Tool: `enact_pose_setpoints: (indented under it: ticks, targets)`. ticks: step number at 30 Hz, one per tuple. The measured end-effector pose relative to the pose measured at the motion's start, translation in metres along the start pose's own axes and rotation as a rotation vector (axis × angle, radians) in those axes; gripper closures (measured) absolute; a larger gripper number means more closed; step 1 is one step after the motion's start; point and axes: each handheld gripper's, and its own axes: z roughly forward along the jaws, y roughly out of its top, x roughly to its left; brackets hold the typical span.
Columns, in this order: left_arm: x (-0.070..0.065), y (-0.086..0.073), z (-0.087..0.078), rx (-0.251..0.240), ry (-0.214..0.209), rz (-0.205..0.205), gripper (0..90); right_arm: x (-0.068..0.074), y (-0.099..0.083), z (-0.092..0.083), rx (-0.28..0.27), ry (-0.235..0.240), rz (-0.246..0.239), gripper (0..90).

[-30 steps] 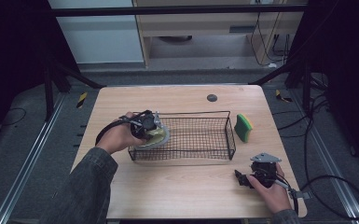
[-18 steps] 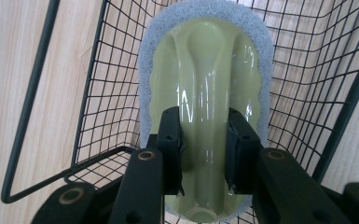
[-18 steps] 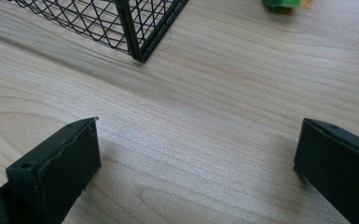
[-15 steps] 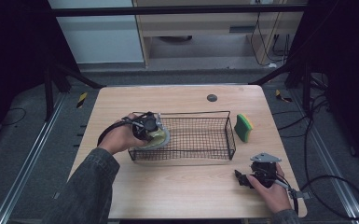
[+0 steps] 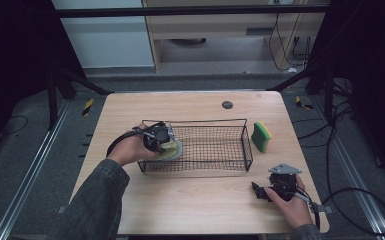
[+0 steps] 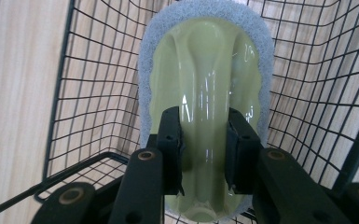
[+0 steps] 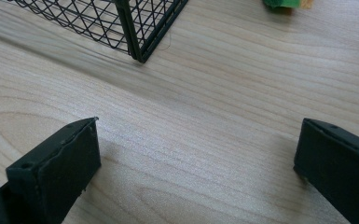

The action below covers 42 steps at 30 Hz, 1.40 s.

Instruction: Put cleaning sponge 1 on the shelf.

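A pale green scrubber with a grey pad point(image 6: 205, 84) lies inside the left end of a black wire basket point(image 5: 232, 122), also seen as the scrubber point(image 5: 169, 148) in the high view. My left gripper point(image 6: 204, 154) is shut on the scrubber's raised green handle, reaching over the basket's left rim; from above the left gripper point(image 5: 161, 136) sits at that rim. My right gripper point(image 7: 196, 163) rests open just above bare wood at the table's front right, nothing between its jaws, and appears as the right gripper point(image 5: 267, 191) from above.
A green and yellow sponge point(image 5: 261, 137) stands on edge on the table right of the basket; its edge shows as the sponge point(image 7: 282, 3). A basket corner point(image 7: 135, 32) lies ahead of the right gripper. A dark round disc point(image 5: 227, 104) sits near the table's far edge.
The left gripper and scrubber have shifted very slightly at the basket's left end. The right hand has not moved.
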Motion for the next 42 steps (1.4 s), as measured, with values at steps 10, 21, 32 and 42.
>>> enact_pose_setpoints:
  ticks: [10,21,32,42]
  targets:
    - [0.0,0.0,0.008,0.013,-0.007,-0.011,70.3,0.0,0.0,0.0,0.0,0.0,0.002,0.5]
    - [0.0,-0.001,0.01,0.013,-0.004,-0.017,70.1,0.0,0.0,0.0,0.0,0.0,0.002,0.5]
    - [-0.002,-0.003,0.011,0.011,0.004,-0.029,68.3,0.0,0.0,0.0,0.0,0.001,0.001,0.5]
    - [-0.001,-0.004,-0.005,-0.059,0.017,-0.067,65.7,0.0,0.0,0.0,-0.001,0.0,0.001,0.5]
